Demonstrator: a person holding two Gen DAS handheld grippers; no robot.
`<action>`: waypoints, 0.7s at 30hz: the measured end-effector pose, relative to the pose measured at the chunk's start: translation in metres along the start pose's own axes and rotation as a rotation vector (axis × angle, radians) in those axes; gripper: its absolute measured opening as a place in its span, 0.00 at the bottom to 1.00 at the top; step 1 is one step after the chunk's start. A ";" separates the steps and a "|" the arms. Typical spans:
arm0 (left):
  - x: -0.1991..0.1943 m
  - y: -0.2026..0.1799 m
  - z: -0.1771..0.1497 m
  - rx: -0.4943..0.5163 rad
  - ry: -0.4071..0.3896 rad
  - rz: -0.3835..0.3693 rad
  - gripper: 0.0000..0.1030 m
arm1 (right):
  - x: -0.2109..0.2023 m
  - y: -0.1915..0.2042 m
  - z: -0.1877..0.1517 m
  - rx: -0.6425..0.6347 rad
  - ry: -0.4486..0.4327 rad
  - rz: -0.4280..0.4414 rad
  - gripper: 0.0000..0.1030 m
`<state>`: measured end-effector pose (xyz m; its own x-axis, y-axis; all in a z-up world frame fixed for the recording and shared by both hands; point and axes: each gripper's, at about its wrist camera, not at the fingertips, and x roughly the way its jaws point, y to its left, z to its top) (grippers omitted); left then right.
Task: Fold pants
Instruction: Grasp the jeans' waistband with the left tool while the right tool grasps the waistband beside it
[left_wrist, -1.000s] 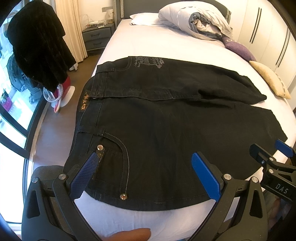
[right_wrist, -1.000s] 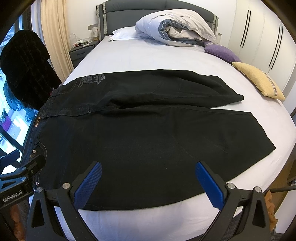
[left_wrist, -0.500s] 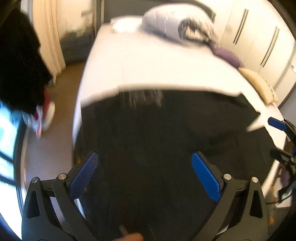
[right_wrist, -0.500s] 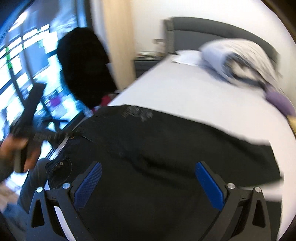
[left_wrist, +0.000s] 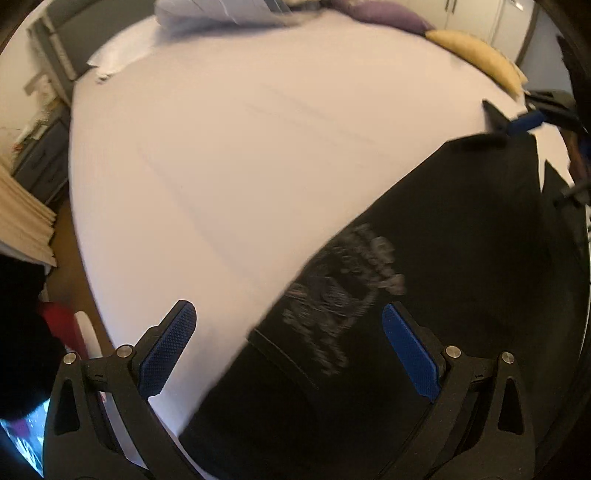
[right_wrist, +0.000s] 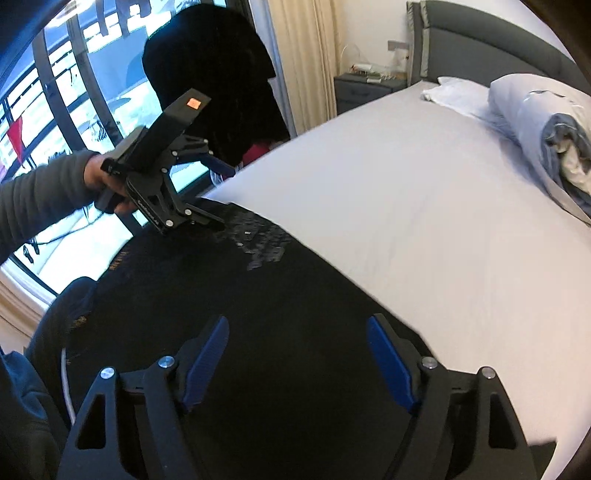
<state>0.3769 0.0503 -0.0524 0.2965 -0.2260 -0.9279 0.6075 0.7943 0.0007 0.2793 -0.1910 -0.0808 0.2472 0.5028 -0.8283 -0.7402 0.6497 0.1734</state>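
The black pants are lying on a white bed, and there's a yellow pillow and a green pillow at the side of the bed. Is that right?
Almost. The black pants do lie on the white bed, and the yellow pillow is there, but the pillow next to it is purple, not green. The left wrist view shows both pillows at the top right.

Both grippers swung from near edge of pants (left_wrist: 461, 280) toward far edge. Left gripper (left_wrist: 288, 354) now straddling far waist corner; right gripper (right_wrist: 297, 363) jaws narrowed.
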 end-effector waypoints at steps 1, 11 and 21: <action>0.006 0.006 0.001 0.003 0.012 -0.017 0.96 | 0.004 -0.004 0.000 0.000 0.004 0.007 0.75; 0.050 0.036 -0.007 -0.006 0.143 -0.152 0.78 | 0.060 -0.040 0.026 -0.062 0.119 0.058 0.58; 0.019 0.018 -0.027 0.050 0.058 -0.138 0.09 | 0.079 -0.045 0.039 -0.131 0.214 0.031 0.50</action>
<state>0.3739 0.0753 -0.0798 0.1655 -0.2971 -0.9404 0.6759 0.7286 -0.1112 0.3564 -0.1581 -0.1335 0.0954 0.3797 -0.9202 -0.8236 0.5493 0.1413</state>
